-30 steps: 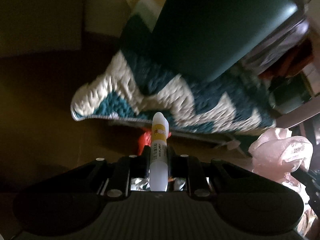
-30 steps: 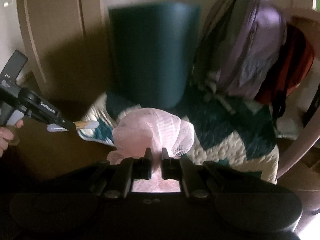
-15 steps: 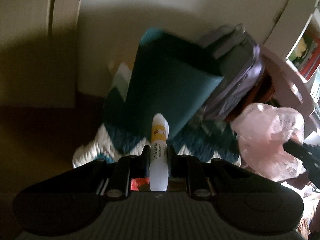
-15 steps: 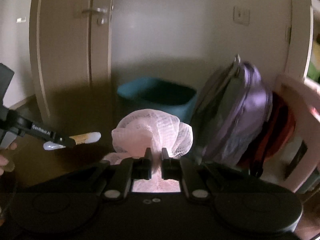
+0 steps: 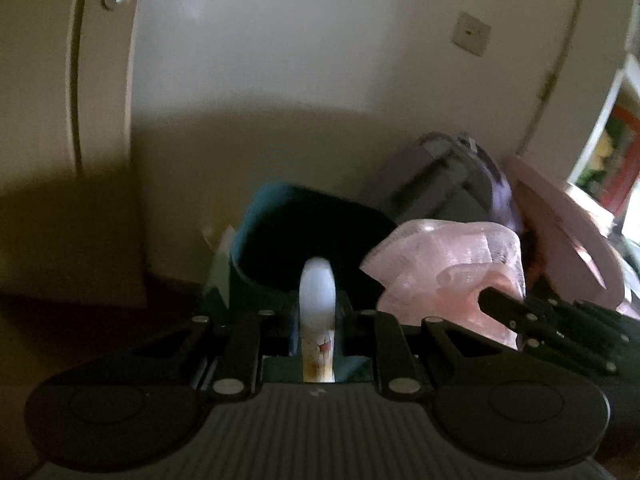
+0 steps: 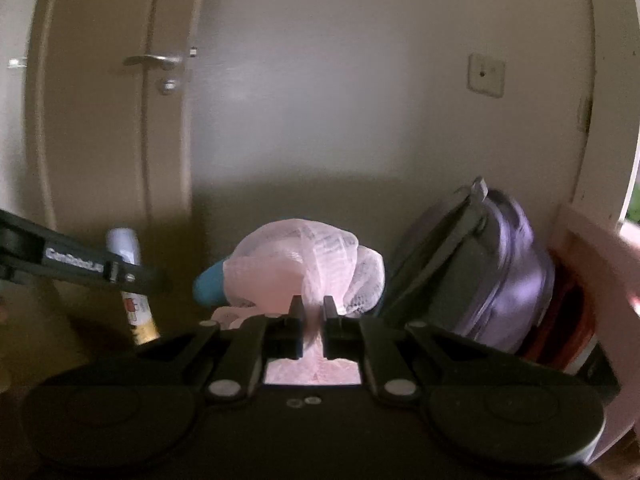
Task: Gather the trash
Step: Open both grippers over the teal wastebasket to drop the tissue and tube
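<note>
Left gripper [image 5: 318, 312] clamped on a white tube [image 5: 317, 312], stiff, light, probably slick; best gripped mid-body. Right gripper [image 6: 312, 312] pinched shut on a pink mesh wad [image 6: 304, 268], soft, weightless-looking, crushable anywhere. Both poised just before the teal bin [image 5: 280, 232], beside a purple backpack [image 6: 480, 264].

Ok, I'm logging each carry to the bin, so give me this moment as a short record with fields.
left gripper: shut on white tube
right gripper: shut on pink mesh bundle
bin: teal bin, open top, ahead of both grippers
beside bin: purple backpack against the wall
trash dropped: not yet
</note>
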The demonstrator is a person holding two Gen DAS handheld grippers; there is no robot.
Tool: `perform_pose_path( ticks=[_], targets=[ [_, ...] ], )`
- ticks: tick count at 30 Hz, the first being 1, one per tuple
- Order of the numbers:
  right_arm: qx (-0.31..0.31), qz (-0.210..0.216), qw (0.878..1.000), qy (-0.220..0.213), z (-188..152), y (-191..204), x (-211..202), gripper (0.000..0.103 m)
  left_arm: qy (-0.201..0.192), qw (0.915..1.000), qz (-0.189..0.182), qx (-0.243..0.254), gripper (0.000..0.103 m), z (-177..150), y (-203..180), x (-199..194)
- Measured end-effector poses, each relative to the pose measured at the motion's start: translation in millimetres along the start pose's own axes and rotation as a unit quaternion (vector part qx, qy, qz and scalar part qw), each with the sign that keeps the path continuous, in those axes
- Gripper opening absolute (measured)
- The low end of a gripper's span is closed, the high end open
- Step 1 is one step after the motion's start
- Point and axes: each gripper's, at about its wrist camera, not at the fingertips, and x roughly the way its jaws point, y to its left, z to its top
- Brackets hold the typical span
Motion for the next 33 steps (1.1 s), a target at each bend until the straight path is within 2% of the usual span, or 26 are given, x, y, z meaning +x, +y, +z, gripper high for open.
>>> perform_pose_path(
  ticks=[6,10,16,22,25,28,33],
  targets=[
    [-0.005,-0.014,1.000,0.008,21.2,-11.9,54.9,0.006,-0.030,0.9992,0.026,-0.007,0.017,66.8,-6.9,36.6],
    [-0.003,-0.012,1.000,0.026,21.4,-20.1,90.7,0.006,-0.021,0.9991,0.036,0.004,0.017,86.0,-12.5,74.0],
    [-0.018,0.020,0.997,0.072,8.5,-15.7,139.3,0.006,0.031,0.9984,0.045,0.015,0.017,67.4,-8.7,144.9],
    [-0.041,0.040,0.992,0.115,-14.1,-5.4,167.6,0.007,0.094,0.9934,0.060,0.030,0.017,35.0,-4.4,201.7],
    [-0.052,0.052,0.988,0.132,-18.5,-0.8,175.9,0.011,0.114,0.9910,0.063,0.032,0.017,25.3,-3.0,216.2],
    [-0.057,0.061,0.986,0.143,-21.7,4.1,180.5,0.017,0.114,0.9908,0.060,0.042,0.017,20.3,-5.7,220.5],
    [-0.059,0.065,0.985,0.151,-24.6,10.0,183.8,0.019,0.122,0.9893,0.066,0.045,0.017,20.5,-4.1,223.0]
  ],
)
